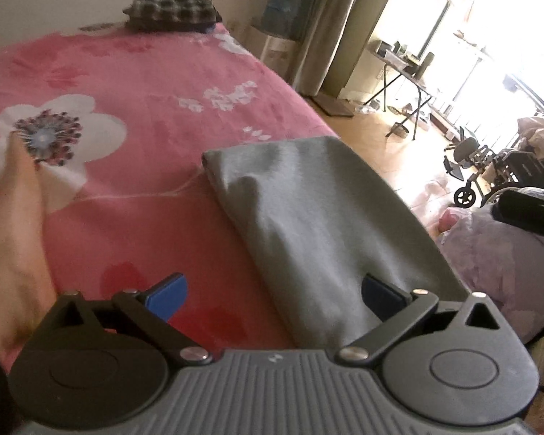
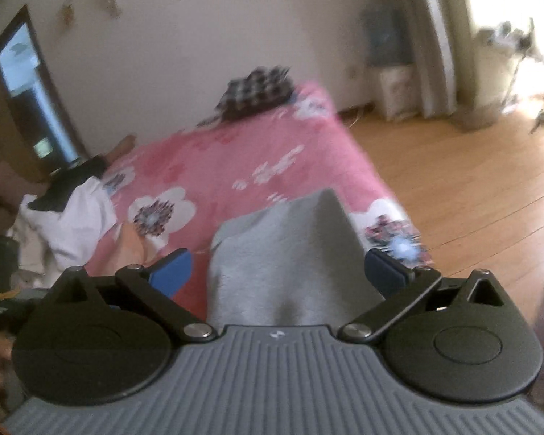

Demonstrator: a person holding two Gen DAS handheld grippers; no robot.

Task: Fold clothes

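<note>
Garment: a grey garment (image 1: 330,224) is seen folded into a long narrow band on the pink flowered bedspread (image 1: 145,83), along the bed's right edge and running from the near end toward the middle.
Left gripper: the left gripper (image 1: 273,291) is held wide open above the near end of the grey band; nothing is gripped, and its blue pads (image 1: 170,291) are well apart, one over the bedspread, the other over the cloth.
Right gripper: the right gripper (image 2: 277,272) is likewise spread wide and empty, with the grey garment (image 2: 283,253) lying between and beyond its fingers; this view is blurred.
Other things: a folded checked garment (image 1: 172,9) is set at the far end of the bed; a white cloth heap (image 2: 69,217) lies at the left side.
Step in hand: it is judged that a lengthwise fold is finished and the cloth is released, with a crosswise fold yet to be made.
Next move: the near end probably needs to be pinched at both corners, lifted and carried toward the far end, edges kept aligned so the band is halved neatly.
</note>
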